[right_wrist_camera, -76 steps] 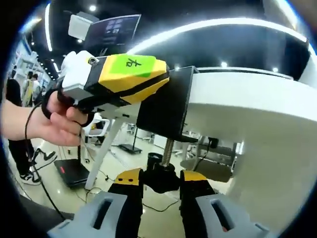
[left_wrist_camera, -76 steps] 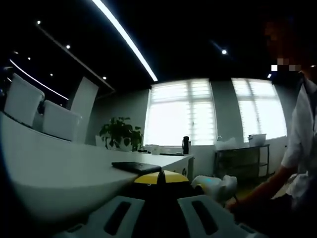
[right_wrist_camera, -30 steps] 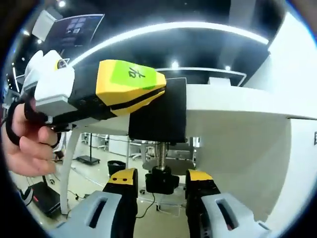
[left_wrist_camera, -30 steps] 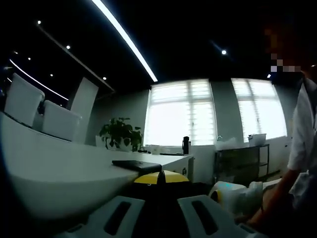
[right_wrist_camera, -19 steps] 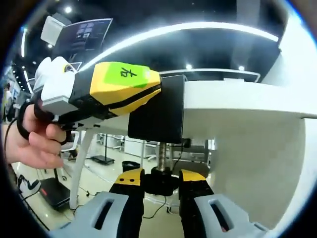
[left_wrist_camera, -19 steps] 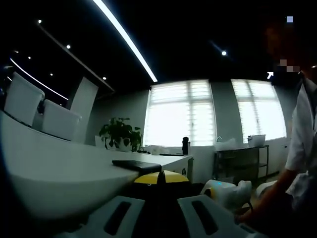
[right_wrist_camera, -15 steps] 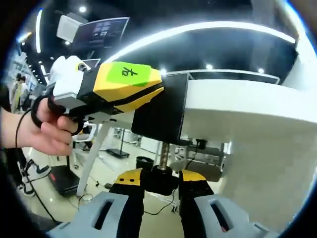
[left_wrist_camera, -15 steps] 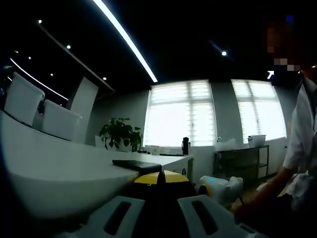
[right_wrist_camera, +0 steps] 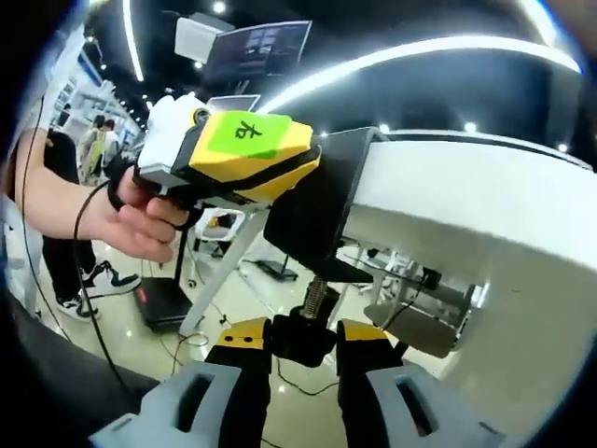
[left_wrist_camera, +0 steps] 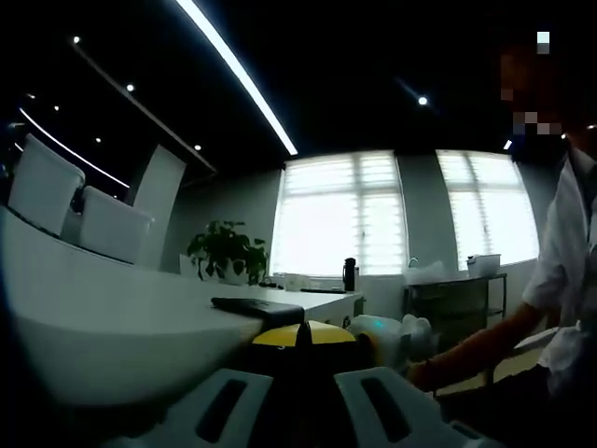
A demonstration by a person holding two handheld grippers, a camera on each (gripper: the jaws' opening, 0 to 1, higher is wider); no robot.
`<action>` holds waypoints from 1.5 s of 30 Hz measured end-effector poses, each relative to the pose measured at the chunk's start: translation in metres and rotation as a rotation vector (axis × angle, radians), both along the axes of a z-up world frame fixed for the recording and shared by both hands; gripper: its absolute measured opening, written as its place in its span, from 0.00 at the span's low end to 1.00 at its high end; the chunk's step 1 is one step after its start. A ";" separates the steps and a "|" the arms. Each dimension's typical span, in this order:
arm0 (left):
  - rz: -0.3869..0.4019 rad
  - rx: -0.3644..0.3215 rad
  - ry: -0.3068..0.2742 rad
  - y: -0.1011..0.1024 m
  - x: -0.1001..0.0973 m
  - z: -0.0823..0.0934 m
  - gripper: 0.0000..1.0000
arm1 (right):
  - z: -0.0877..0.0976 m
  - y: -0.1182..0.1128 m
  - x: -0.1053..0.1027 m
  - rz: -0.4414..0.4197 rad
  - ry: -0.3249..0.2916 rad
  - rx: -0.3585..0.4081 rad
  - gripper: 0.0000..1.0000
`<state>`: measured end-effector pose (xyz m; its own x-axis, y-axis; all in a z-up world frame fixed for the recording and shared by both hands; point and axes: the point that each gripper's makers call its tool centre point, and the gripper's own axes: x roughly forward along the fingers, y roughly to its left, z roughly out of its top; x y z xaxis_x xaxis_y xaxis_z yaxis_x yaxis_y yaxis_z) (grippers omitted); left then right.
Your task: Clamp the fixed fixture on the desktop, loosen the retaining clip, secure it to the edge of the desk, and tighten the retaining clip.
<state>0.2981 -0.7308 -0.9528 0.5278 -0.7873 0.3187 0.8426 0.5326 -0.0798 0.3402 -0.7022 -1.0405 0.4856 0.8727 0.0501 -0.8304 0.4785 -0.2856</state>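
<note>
Now your right gripper point(right_wrist_camera: 303, 359) pinches the clamp knob point(right_wrist_camera: 300, 334); left gripper point(right_wrist_camera: 238, 154) at 10 o'clock clamps the black fixture point(right_wrist_camera: 322, 201).

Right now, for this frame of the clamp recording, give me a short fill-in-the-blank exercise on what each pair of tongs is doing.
1. The right tongs are shut on the black ______ at the bottom of the threaded screw.
2. The black fixture sits on the edge of the white ______.
3. The left tongs, with a green label on yellow, hold the ______ from the side.
4. In the left gripper view, a potted ______ stands before the windows.

Missing words: knob; desk; fixture; plant
</note>
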 end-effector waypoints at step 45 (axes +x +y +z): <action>0.038 0.028 0.005 0.001 0.001 0.000 0.02 | 0.002 -0.016 0.006 -0.464 0.066 0.239 0.27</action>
<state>0.2990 -0.7298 -0.9527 0.5592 -0.7752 0.2940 0.8213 0.5664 -0.0687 0.3464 -0.7186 -1.0388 0.8271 0.5333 0.1776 -0.5285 0.8454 -0.0773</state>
